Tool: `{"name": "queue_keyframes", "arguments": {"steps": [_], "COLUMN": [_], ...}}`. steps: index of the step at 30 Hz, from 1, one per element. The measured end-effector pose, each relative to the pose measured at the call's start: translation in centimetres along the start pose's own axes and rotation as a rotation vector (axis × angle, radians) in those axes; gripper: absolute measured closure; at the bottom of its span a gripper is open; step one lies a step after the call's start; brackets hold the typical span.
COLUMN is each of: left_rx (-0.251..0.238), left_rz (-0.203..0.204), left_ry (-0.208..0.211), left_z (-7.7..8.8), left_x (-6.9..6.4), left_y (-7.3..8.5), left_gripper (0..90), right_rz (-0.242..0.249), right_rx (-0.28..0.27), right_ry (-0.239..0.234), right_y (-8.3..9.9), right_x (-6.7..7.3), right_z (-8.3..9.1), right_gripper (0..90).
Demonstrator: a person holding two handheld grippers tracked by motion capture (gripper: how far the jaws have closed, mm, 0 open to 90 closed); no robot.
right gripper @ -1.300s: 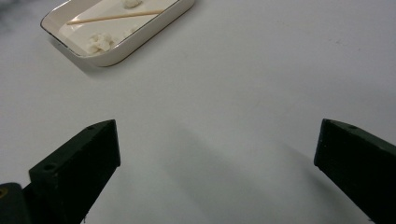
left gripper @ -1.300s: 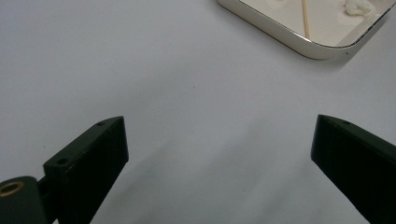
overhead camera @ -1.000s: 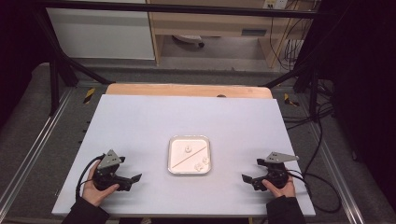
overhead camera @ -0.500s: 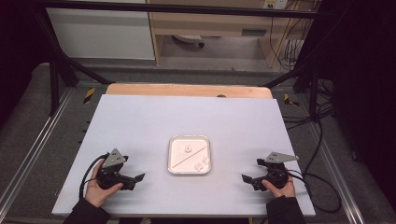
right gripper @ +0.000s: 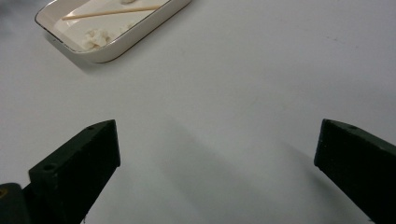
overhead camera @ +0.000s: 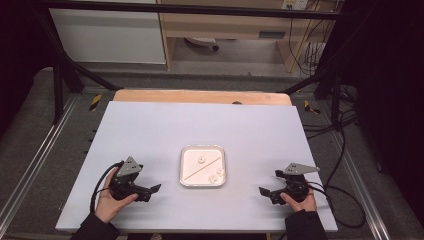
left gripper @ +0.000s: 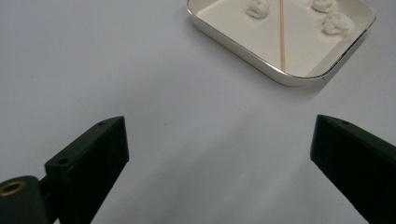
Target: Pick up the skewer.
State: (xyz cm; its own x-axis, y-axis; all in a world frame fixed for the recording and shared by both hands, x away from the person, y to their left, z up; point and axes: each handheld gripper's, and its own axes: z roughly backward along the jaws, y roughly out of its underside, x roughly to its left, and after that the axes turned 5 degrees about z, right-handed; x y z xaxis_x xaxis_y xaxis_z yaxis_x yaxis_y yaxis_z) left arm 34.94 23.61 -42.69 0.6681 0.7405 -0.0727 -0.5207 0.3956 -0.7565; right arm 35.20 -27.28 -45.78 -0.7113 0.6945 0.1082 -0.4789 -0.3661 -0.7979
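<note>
- Tray [overhead camera: 202,150]: small, square, white with a thin metallic rim, flat on the table [overhead camera: 200,125] near the front edge, midway between the 2 grippers.
- Contents: 1 thin wooden stick [overhead camera: 201,167] lying diagonally across the tray floor; 3 small white lumps [left gripper: 258,8], 1 on one side of the stick and 2 close together on the other.
- Handling, judged: stick is light, stiff and slender, likely to roll or snap if pinched hard. Best taken near mid-length, jaws across its axis. Lying flat on the floor, it leaves little clearance under it, so a shallow approach is needed.
- Lumps look soft and crumbly, possibly sticky; I expect they would deform under a firm squeeze. Material cannot be identified.
- Tray itself looks light and may slide on the smooth table if nudged.
- Left gripper [overhead camera: 150,190]: held low over the table, left of the tray, well apart from it; jaws spread wide, nothing between them.
- Right gripper [overhead camera: 265,192]: right of the tray, well apart; jaws likewise spread wide and empty.
- Versus 0.5 s ago: left gripper has edged slightly toward the tray; right gripper, tray and contents unchanged.
</note>
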Motion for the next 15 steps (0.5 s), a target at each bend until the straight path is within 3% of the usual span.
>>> {"name": "queue_keyframes", "arguments": {"steps": [8, 15], "left_rx": [-0.003, 0.013], "left_rz": [-0.036, -0.045], "left_ry": [0.009, 0.013], "left_z": [-0.6, -1.4], "left_x": [-0.9, -2.1], "left_y": [-1.3, -2.8], "left_gripper": [4.3, 4.5], "right_rz": [0.003, 0.001], "right_rx": [0.003, 0.006], "right_ry": [-0.001, -0.001], "right_y": [0.0, 0.0], "right_x": [0.0, 0.0], "right_z": [0.0, 0.0], "right_gripper": [0.8, 0.8]}}
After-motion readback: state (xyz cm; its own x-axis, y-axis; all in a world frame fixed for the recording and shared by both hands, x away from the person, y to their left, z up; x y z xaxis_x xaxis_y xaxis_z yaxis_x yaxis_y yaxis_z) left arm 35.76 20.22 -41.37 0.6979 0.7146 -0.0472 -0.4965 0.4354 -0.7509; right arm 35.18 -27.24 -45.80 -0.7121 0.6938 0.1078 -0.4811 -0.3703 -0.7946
